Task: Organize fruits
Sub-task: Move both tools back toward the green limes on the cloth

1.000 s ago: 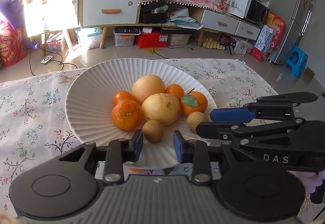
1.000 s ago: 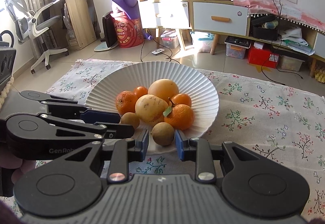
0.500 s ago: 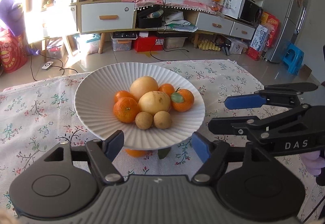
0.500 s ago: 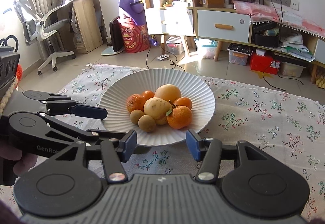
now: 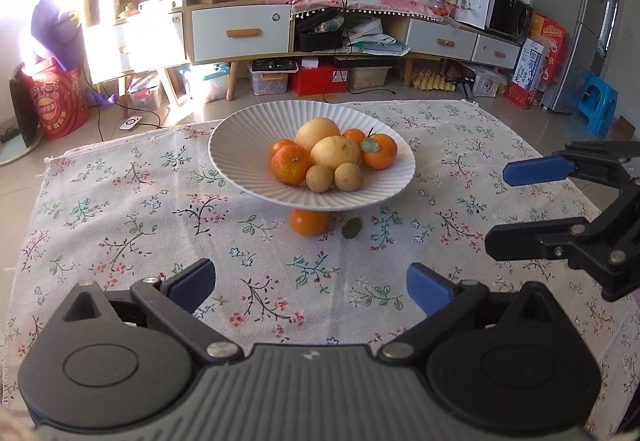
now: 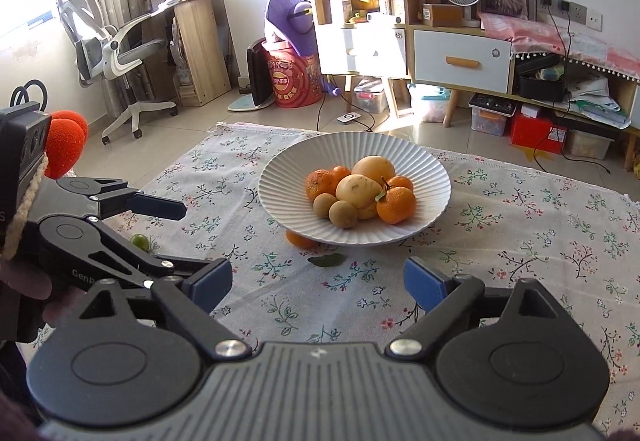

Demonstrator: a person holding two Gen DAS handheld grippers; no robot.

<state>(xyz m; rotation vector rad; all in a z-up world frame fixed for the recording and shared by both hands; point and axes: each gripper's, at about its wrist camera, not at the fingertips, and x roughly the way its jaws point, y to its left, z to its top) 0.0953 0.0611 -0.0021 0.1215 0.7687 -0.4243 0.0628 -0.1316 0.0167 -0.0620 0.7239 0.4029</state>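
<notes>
The white plate (image 5: 240, 165) sits on the flowered tablecloth (image 5: 120, 225) and carries the fruit in one tight heap at its middle: two pale yellow fruits (image 5: 335, 153), several oranges (image 5: 291, 164) and two small brown fruits (image 5: 348, 177). Heaped centrally, nothing lies near the rim, so the pile looks settled.

The left gripper (image 5: 311, 283) is released, its jaws having just been opening, with only cloth between them. The right gripper (image 6: 318, 281) is likewise released and just opened, nothing between its fingers. Both stand well back from the plate, which suits a set-down that is complete.

One orange (image 5: 309, 221) lies on the cloth, tucked under the plate's near edge; it may be propping the plate, though the view does not settle this. A loose leaf (image 5: 352, 228) lies just beside it. A small green fruit (image 6: 140, 241) rests well apart, to the left in the right wrist view. These strays appear to be the remaining work.
</notes>
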